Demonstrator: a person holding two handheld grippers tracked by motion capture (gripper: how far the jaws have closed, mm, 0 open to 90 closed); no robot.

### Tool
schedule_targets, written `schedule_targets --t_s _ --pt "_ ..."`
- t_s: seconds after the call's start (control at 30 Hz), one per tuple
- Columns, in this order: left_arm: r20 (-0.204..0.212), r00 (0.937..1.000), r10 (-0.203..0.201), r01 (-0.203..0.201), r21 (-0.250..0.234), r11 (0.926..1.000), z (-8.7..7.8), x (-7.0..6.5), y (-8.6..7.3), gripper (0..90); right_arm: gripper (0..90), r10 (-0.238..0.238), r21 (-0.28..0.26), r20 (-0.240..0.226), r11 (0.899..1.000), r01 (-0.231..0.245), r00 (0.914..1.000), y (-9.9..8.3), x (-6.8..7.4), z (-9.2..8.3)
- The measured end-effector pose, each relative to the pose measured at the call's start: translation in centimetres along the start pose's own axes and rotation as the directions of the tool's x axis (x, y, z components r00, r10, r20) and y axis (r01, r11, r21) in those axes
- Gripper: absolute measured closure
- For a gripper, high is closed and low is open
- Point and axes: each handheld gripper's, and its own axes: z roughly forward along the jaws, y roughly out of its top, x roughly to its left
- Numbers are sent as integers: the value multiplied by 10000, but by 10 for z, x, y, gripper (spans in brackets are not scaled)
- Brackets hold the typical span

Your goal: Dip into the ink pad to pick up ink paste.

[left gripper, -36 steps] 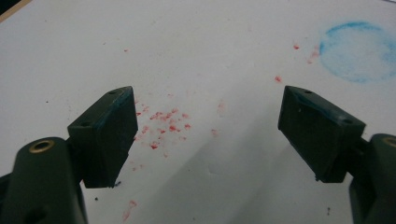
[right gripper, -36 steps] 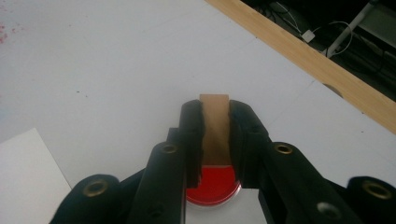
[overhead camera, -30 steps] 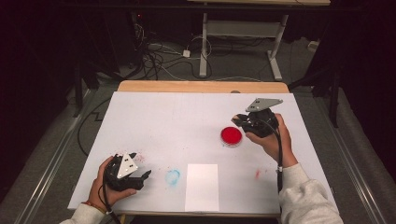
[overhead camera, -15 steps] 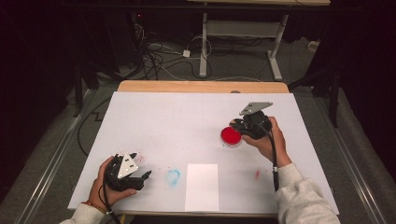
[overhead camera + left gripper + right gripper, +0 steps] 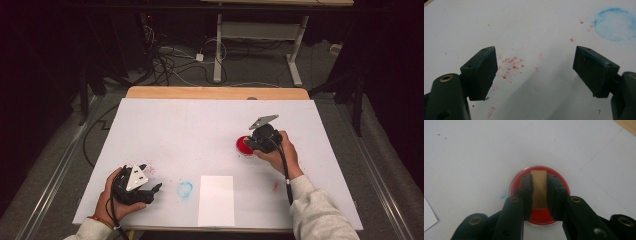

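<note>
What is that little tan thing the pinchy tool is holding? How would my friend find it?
Look at the big white table, then at the right gripper on its right side. Under it sits a round red dish. The little tan block is squeezed between the black jaws right over that dish; it is the one plain tan, flat-sided piece among white, red and black.

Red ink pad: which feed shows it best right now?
The right gripper view: the red ink pad sits close and centred, with the right gripper shut on a tan stamp block over it. The high view shows the pad small and partly covered by that gripper.
</note>
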Motion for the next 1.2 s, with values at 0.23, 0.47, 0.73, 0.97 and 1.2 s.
schedule_targets --t_s 0.23,0.47,0.73,0.97,1.2 --pt "10 10000 -25 25 -14 10000 0 0 0 195 764 -32 298 -2 9996 32 10000 -3 1 10" --pt "22 10000 3 -3 12 10000 0 0 0 195 764 54 257 -53 9997 -52 10000 -4 0 12" --pt "13 10000 26 -26 -114 9999 1 3 -1 195 765 172 286 -96 9994 -169 9998 -5 -1 14" --pt "114 9999 -90 91 -56 9999 2 3 -1 195 765 63 318 -31 9995 -62 10000 -5 1 14" --pt "108 9999 -85 86 -138 9999 0 3 -1 194 765 162 255 -221 9996 -156 9996 -6 -3 15"
